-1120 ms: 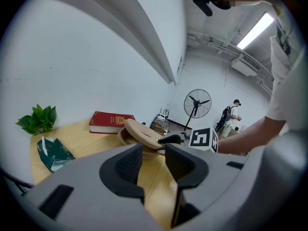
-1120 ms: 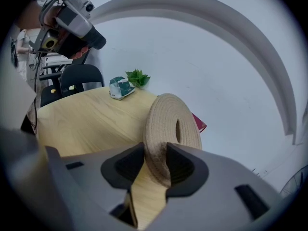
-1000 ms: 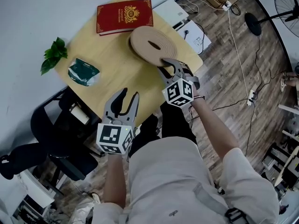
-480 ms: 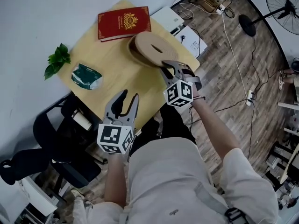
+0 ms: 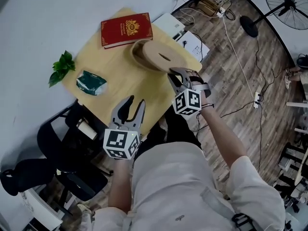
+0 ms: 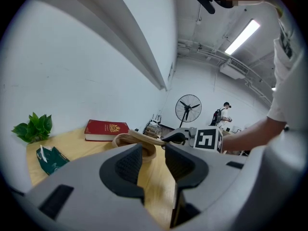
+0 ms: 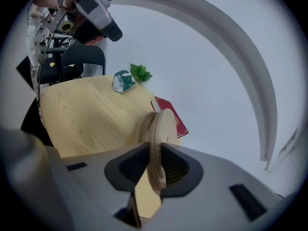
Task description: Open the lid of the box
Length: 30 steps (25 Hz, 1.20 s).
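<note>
Between closing jaws of right gripper, lid rim pinched

There is one box, one book, one sprig and one packet

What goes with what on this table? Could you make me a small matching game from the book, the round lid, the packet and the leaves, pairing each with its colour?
Things:
1. book
2. lid
3. packet
4. leaves

Colours:
A. pale tan
B. bright green
C. red with a gold crest
D. dark green with white

Pairs: 1-C, 2-A, 3-D, 4-B
</note>
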{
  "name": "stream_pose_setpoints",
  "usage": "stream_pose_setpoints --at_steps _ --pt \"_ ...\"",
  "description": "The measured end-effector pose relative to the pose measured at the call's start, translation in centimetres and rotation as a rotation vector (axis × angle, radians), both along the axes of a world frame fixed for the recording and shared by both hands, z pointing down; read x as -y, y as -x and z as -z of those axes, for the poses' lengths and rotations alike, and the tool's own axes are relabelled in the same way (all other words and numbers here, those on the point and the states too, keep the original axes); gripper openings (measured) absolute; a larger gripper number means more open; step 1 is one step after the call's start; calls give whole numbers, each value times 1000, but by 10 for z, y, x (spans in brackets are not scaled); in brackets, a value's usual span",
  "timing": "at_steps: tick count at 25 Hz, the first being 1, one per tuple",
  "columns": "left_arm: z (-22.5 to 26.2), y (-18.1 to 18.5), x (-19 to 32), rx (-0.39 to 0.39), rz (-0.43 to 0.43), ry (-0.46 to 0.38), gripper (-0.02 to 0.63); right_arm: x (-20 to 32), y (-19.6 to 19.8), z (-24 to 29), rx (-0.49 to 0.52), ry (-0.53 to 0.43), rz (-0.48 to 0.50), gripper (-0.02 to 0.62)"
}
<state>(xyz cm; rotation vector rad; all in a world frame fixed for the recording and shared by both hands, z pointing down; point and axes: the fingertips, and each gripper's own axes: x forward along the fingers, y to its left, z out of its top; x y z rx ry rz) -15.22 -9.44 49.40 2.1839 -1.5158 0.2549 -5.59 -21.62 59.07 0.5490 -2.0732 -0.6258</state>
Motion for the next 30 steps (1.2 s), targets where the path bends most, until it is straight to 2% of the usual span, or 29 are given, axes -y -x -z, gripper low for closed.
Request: stream_pose_setpoints --at_steps 5,11,22,30 --pt "2 -4 -2 -5 -22 -7 146 -16 -7 11 -17 -15 1 77" --pt "8 -7 2 -15 -38 -21 146 -30 -18 29 25 -1 -40 77" --pt "17 -20 15 -3 -92 -34 146 -36 -41 70 214 56 -198 75" --pt "31 -29 19 15 -102 -64 133 -39 -58 106 386 96 -305 75"
